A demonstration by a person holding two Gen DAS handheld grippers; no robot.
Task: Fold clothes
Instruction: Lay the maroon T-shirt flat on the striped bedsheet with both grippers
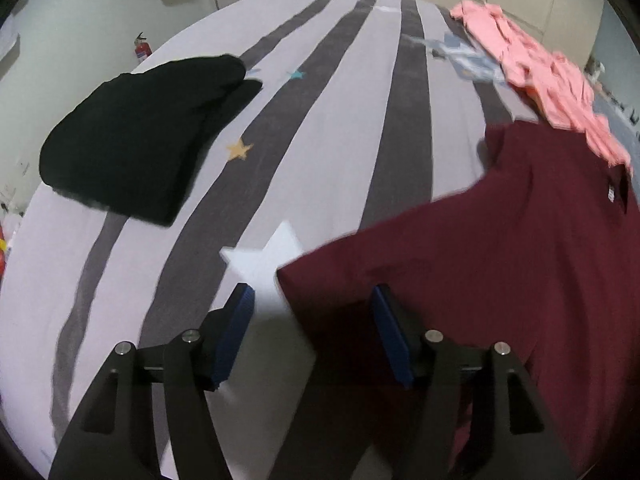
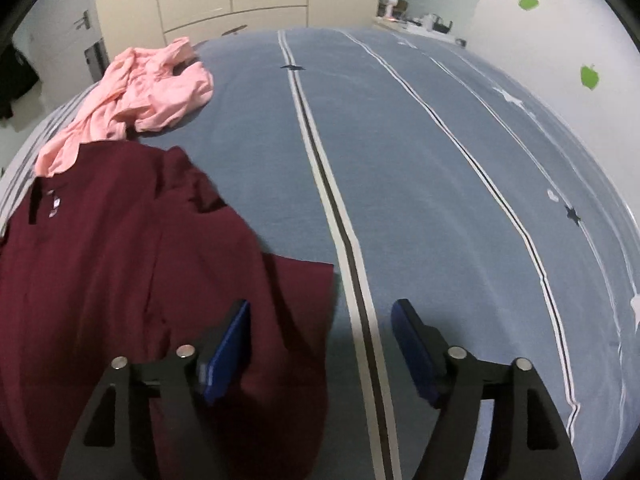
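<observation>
Both grippers open over the maroon shirt on the bed.

Nearest, we find the left gripper (image 1: 312, 312) with jaws apart above the shirt's lower left corner, gripping nothing; the right gripper (image 2: 320, 328) likewise stands open over the lower right corner. The maroon shirt (image 1: 500, 248) lies spread on the striped bedcover (image 1: 340, 140). Farther off we note a folded black garment (image 1: 136, 136) at left and a crumpled pink garment (image 2: 148, 92) touching the shirt's collar end.

The maroon shirt (image 1: 500, 264) runs off the picture's edge below and beside the gripper in both views. Whatever lies under the pink garment (image 2: 148, 92) far ahead stays hidden. Small items on the distant shelf (image 2: 416, 22) are too tiny to tell.
</observation>
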